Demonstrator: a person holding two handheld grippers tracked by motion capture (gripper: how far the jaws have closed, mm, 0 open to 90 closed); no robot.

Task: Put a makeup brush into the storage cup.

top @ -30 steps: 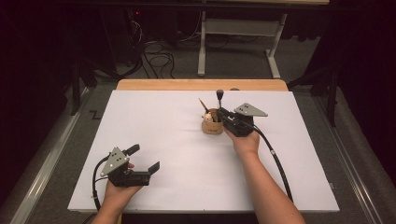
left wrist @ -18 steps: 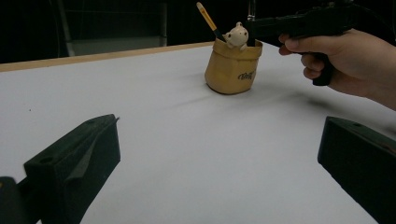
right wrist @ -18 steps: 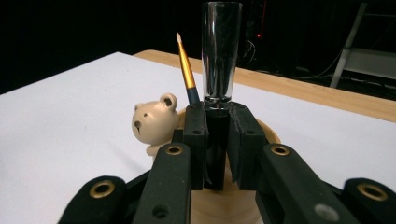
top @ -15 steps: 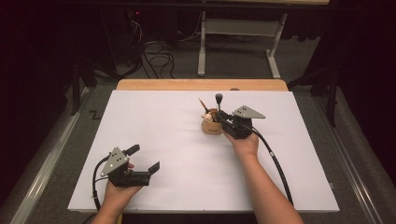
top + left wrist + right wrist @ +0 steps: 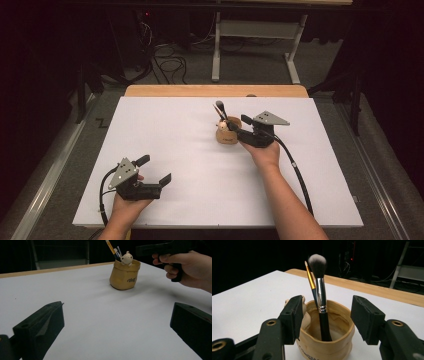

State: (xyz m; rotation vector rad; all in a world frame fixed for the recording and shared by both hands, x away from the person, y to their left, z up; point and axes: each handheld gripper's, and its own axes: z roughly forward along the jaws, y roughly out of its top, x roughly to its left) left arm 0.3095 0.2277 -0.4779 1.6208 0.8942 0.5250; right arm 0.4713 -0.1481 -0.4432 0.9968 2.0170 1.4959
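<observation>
Looking down from the high view, a white desk (image 5: 165,150) carries a small tan holder cup (image 5: 227,134) set a little right of the middle, toward the far half. A makeup brush (image 5: 220,109) with a dark handle stands upright in the cup, its tuft uppermost. The right gripper (image 5: 235,123) sits just beside the cup on its right, held level, with its jaws reaching over the rim; they have just been opening, and the brush stands free between them with neither pad pressing on it. The left gripper (image 5: 153,169) rests near the front left part of the desk, well apart from the cup, jaws spread wide with nothing between them.

In the left gripper view, its two black jaws rise at the bottom corners, far apart over bare desk surface. Beyond them stands the cup (image 5: 124,275), with a small pale bear figure (image 5: 126,258) perched at its rim and slim handles sticking out behind it. A hand (image 5: 186,270) holds the right gripper at the upper right, just beside the cup.

In the right gripper view, the jaws stand apart on either side of the cup (image 5: 325,340), above its rim. The makeup brush (image 5: 321,297) rises in the gap between them, clear of both pads, its handle going down into the cup. A thinner brush with a gold ferrule (image 5: 311,281) leans just behind it.
</observation>
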